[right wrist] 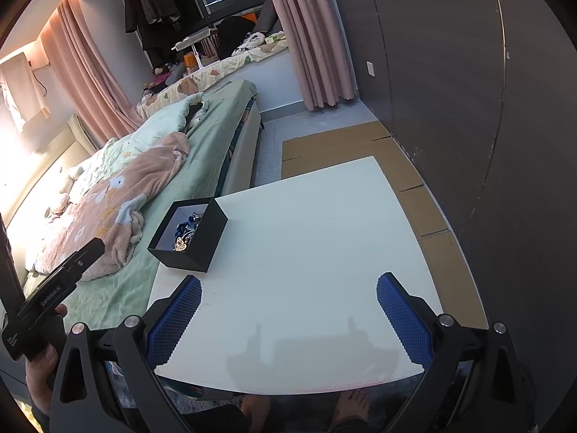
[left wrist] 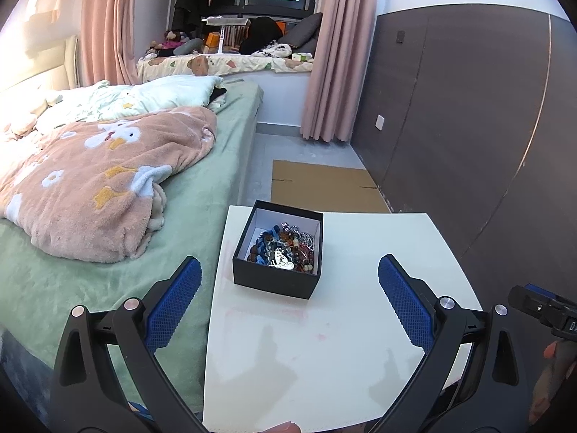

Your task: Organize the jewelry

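Note:
An open black box (left wrist: pixel 276 281) with a white lining stands on the far left part of a small white table (left wrist: pixel 324 342). It holds a tangle of jewelry (left wrist: pixel 286 249): beads, chains and a pale pendant. My left gripper (left wrist: pixel 288 288) is open and empty, held above the table just short of the box. In the right wrist view the box (right wrist: pixel 202 241) sits at the table's (right wrist: pixel 306 252) far left corner. My right gripper (right wrist: pixel 288 306) is open and empty over the table's near half, well right of the box.
A bed (left wrist: pixel 202 195) with a green sheet and a pink blanket (left wrist: pixel 97 180) runs along the table's left side. Flat cardboard (left wrist: pixel 324 184) lies on the floor beyond the table. A dark wall panel (left wrist: pixel 468 108) stands on the right. Bare feet (right wrist: pixel 349 407) show below the table's near edge.

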Available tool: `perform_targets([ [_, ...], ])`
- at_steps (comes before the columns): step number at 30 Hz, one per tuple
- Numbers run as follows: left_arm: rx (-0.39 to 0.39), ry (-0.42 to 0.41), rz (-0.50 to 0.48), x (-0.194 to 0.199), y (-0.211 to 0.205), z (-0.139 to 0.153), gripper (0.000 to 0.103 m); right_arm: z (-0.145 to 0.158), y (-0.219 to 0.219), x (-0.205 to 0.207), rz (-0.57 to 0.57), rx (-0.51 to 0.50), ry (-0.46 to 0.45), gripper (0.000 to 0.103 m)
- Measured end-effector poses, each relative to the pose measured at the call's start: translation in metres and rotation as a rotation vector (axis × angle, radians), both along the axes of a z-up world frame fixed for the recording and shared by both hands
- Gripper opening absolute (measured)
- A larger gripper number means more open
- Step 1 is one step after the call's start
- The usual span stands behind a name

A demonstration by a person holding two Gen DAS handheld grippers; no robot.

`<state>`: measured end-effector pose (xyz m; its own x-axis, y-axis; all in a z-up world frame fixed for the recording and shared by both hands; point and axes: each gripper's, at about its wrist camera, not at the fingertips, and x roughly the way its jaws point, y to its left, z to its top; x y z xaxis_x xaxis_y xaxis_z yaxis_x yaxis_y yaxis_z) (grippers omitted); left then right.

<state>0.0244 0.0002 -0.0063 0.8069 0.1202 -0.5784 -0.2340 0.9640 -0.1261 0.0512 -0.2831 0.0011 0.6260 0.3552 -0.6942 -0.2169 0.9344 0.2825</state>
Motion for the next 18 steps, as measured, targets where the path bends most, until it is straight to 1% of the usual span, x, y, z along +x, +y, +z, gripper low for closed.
perform_targets([
  [4,-0.009,-0.006,0.012,-0.0003,0.0009,-0.0004,0.098,0.0007,-0.0007,-0.0002,0.002,-0.003,-0.002,0.096],
  [8,0.013,0.005,0.012,0.0008,-0.0032,-0.0019,0.098,0.0005,-0.0014,0.0016,-0.006,-0.006,0.004,0.096],
  [18,0.024,-0.004,0.015,-0.0008,-0.0062,0.0002,0.098,0.0005,-0.0021,0.0027,-0.009,-0.008,0.001,0.096],
])
